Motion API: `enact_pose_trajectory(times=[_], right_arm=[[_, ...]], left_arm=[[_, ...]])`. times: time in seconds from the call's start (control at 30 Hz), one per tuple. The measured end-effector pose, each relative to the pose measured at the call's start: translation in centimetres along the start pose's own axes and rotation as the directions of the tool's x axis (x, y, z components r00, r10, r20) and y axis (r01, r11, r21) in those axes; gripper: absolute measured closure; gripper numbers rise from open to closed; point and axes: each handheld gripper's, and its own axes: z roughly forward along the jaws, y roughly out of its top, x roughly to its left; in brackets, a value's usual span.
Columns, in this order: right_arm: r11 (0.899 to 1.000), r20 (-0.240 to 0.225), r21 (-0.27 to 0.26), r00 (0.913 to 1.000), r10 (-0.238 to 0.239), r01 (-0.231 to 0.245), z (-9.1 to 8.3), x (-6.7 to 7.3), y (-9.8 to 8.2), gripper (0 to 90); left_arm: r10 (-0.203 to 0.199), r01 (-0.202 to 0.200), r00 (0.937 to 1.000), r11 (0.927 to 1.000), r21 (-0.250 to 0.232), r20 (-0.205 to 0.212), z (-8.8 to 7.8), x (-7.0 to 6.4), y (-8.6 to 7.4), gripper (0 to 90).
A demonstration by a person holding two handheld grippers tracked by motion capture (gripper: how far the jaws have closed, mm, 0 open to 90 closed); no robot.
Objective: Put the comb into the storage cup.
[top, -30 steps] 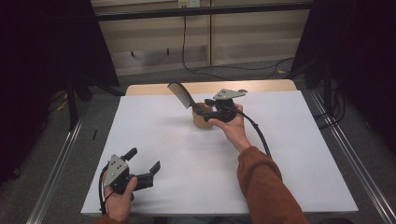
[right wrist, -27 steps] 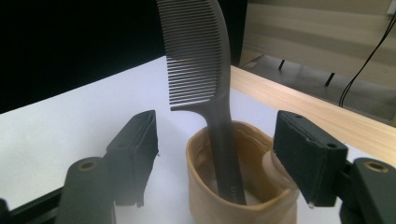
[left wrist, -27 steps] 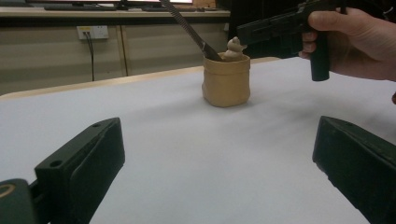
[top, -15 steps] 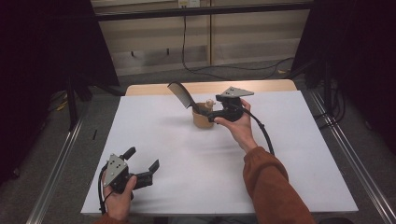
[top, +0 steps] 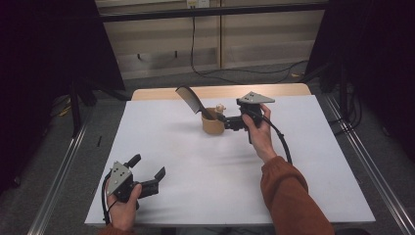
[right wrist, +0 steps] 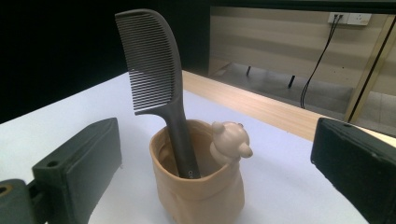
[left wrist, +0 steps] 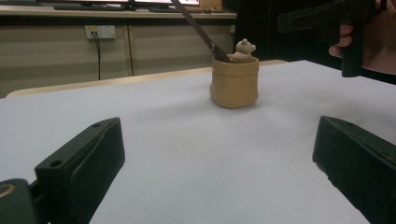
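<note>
A tan fabric pouch [top: 212,127] stands at the far middle of the white table top [top: 293,161]. In it a dark comb [top: 188,98] leans up and to the left, and a small tan bear figure [top: 221,107] sits on its rim. My right gripper [top: 226,123] hangs just right of the pouch and points at it. Its jaws have just been opening and stand wide, with the pouch [right wrist: 201,196], comb [right wrist: 149,60] and bear [right wrist: 229,140] ahead of them, untouched. My left gripper [top: 149,165] rests open near the front left edge with nothing between its fingers.
The white sheet lies on a wooden table whose far edge [top: 220,91] shows behind the pouch. Metal rails [top: 58,181] run along both sides on the floor. Cables [top: 195,58] and a wall socket are at the back wall.
My right gripper has opened its jaws and drawn back a little to the right from the pouch. The comb and pouch stand as before. The left gripper has not moved.
</note>
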Motion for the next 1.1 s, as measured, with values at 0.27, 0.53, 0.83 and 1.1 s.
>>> enact_pose_trajectory(times=[0.27, 0.53, 0.83, 1.1], right_arm=[[1.0, 0.046, -0.005, 0.9989, -0.004, 0.004, -1.1, -0.1, -0.2, 0.6], [1.0, 0.079, -0.005, 0.9964, -0.03, 0.03, -1.9, -0.4, -0.6, 1.1], [0.998, 0.108, -0.038, 0.9933, -0.04, 0.044, -3.0, 0.0, -0.6, 0.9], [0.998, 0.129, -0.061, 0.9912, -0.026, 0.035, -4.5, 0.0, -1.2, 0.4]], left_arm=[[-0.005, 0.005, 1.0, 1.0, 0.0, 0.005, 0.3, -0.1, 0.1, 2.3], [-0.023, 0.023, 0.9997, 0.9997, -0.001, -0.01, 0.1, 0.2, 0.0, 2.3], [-0.033, 0.033, 0.9994, 0.9992, -0.022, -0.013, -0.4, 0.1, 0.1, 2.2], [-0.035, 0.035, 0.9993, 0.999, -0.027, -0.014, -0.6, 0.0, 0.1, 2.3]])
